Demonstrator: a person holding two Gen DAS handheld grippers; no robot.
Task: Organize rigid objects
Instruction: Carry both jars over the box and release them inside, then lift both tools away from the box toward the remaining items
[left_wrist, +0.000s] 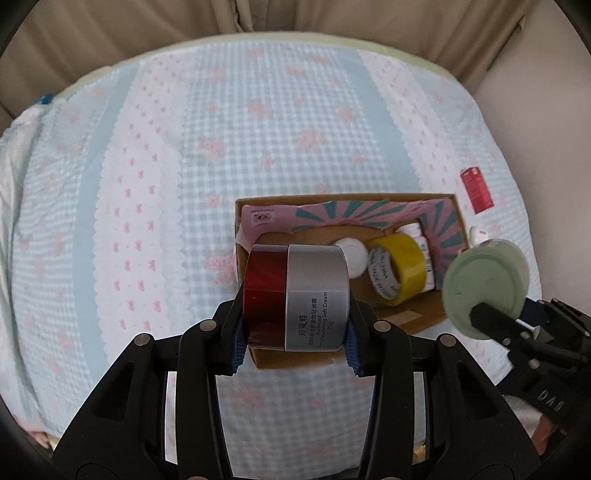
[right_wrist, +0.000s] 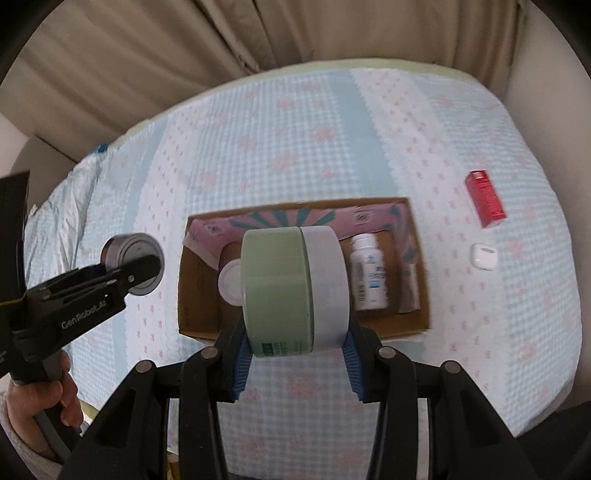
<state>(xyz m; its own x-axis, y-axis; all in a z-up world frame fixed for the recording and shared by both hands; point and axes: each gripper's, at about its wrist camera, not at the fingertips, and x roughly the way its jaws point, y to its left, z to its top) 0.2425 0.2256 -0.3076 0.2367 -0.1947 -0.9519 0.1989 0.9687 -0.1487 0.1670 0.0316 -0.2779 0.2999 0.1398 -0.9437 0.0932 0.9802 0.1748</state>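
Cardboard box (left_wrist: 448, 218) lies at 1 o'clock of your left tongs (left_wrist: 293, 338), pinching the red jar (left_wrist: 299, 295); right tongs (right_wrist: 295, 363) pinch the green jar (right_wrist: 291, 288).

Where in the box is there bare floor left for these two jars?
Bare cardboard shows in the cardboard box at its near-left corner, in front of the white cap. The right half is crowded: yellow tape roll and white bottle.

Soft, even daylight, fairly bright, with only faint shadows. The bedspread (left_wrist: 258, 147) looks washed out and slightly blurred. Fisheye bending curves the bed's edges, and dark vignetting fills both views' corners.
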